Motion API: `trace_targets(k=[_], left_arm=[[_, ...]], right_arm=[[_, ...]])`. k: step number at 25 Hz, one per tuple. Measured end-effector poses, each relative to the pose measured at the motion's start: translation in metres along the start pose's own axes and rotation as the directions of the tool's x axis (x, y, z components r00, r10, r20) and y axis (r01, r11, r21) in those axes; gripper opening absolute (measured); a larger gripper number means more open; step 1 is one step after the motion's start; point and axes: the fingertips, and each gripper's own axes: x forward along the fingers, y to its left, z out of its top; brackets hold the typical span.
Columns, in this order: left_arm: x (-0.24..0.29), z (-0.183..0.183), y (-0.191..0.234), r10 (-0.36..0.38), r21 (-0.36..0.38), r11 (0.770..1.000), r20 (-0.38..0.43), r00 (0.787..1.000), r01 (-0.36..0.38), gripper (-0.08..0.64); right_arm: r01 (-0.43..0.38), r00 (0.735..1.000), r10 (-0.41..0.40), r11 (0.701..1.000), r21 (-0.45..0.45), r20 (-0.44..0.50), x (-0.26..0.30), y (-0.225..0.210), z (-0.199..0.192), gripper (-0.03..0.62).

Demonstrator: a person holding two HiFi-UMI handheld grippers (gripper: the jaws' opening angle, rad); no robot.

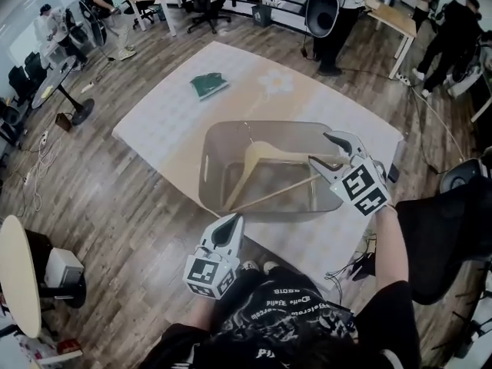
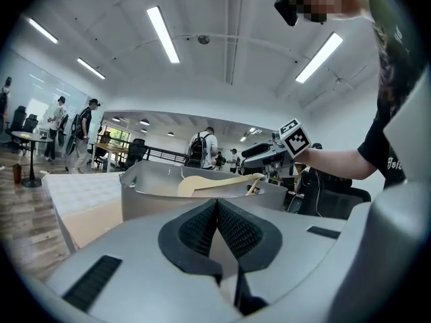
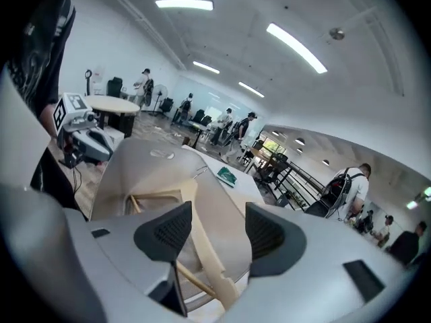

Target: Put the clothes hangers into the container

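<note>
Right gripper point(image 1: 320, 147), jaws wide with nothing pressed, at the three o'clock rim of the container point(image 1: 206, 160); left gripper point(image 1: 229, 223), jaws together and empty, at six. The wooden hanger point(image 1: 257, 156) leans inside. We judge it light, stiff and smooth, best pinched on a shoulder arm.

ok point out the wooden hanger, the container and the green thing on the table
wooden hanger point(image 1: 244, 175), head view, on its left arm
container point(image 1: 207, 167), head view, on its left wall
green thing point(image 1: 208, 84), head view, on its middle
</note>
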Motion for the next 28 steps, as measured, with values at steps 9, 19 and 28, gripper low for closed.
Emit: trace_targets(k=[9,19,28], left_arm=[[-0.004,0.007,-0.009,-0.030,-0.016,0.999,0.031,0.999,0.031,0.020],[-0.005,0.009,-0.034,-0.041,-0.026,0.999,0.057,0.998,0.043,0.020],[-0.001,0.002,-0.041,-0.043,-0.048,0.998,0.035,0.998,0.044,0.020]], right_arm=[[0.145,0.969,-0.170,0.979,0.141,0.181,-0.066,0.007,0.020,0.255],[0.217,0.908,-0.331,0.897,0.386,0.257,-0.107,0.050,-0.003,0.251],[0.214,0.917,-0.350,0.837,0.504,0.193,-0.106,0.102,-0.037,0.252]])
